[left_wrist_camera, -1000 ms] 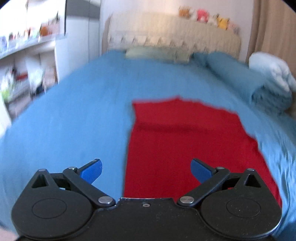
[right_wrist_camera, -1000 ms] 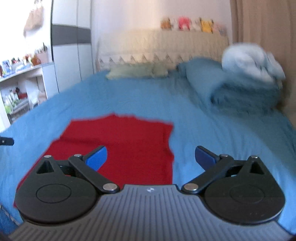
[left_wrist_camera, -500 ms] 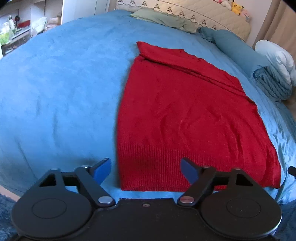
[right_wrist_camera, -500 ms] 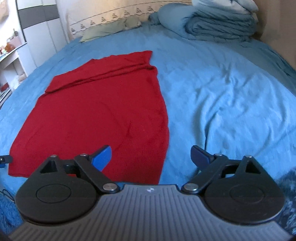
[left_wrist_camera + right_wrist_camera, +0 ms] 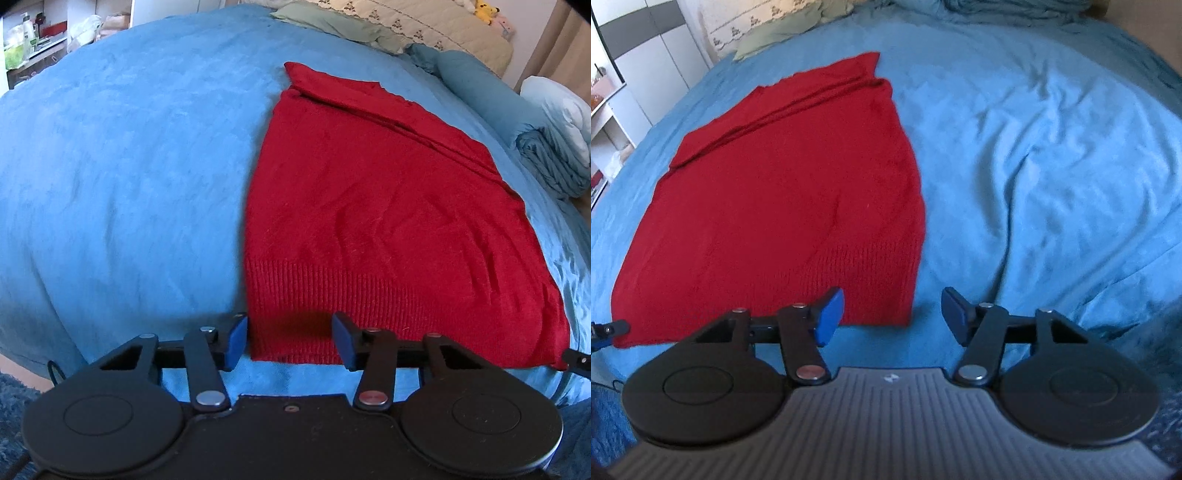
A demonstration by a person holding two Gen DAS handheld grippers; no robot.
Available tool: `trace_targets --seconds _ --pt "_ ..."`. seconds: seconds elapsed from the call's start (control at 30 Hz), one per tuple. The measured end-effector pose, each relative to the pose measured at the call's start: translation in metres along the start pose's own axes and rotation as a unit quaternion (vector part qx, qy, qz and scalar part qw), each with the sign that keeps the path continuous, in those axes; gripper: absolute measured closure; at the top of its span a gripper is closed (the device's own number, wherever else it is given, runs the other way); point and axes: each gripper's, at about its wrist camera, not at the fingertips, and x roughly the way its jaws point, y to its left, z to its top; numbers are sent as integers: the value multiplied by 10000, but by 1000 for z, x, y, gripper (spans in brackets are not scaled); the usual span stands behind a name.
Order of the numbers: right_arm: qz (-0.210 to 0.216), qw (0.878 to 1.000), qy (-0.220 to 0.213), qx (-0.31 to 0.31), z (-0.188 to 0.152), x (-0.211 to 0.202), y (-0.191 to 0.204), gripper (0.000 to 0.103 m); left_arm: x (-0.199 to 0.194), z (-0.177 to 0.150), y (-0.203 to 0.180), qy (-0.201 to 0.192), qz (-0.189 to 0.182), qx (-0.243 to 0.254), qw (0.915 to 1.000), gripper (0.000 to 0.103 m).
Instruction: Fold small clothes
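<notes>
Bedding first: blue bedspread (image 5: 122, 177) covers the whole work surface, soft and rumpled toward my right side, with pillows (image 5: 332, 26) and a rolled duvet (image 5: 554, 147) at the far end. Sweater (image 5: 388, 221), red knit, lies flat on the bedspread with its ribbed hem (image 5: 369, 314) nearest me and a folded band across the far end. I judge it light, limp and stretchy; it will sag and drape when lifted, and the knit should grip the pads well rather than slip. The best hold, in my judgement, is at the two near hem corners, one per gripper, pinching through both layers so the front and back rise together. My left gripper (image 5: 290, 341) is spread wide, with the near left hem corner lying between its fingers; I cannot tell whether the pads touch the cloth or hover just above it. My right gripper (image 5: 892, 314) is likewise spread, straddling the near right hem corner (image 5: 905, 317), the left finger over red knit and the right finger over bare bedspread. Neither pinches anything yet. Sleeves are not plainly visible; the far band may hide them tucked under, but I cannot confirm. The underside of the sweater is hidden throughout. A small dark tip (image 5: 574, 360) shows at the right edge of the left view, presumably my other gripper.
</notes>
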Motion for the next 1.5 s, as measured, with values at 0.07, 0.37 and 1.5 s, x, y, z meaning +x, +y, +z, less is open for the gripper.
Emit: trace_targets --seconds 0.07,0.37,1.5 --pt "61 9999 131 44 -1 6 1 37 1 0 0 9 11 -1 10000 50" --pt "221 9983 361 397 -3 23 -4 55 4 -1 3 25 86 -66 9999 63" --pt "1963 9596 -1764 977 289 7 29 82 4 284 -43 -2039 -466 -812 9745 99"
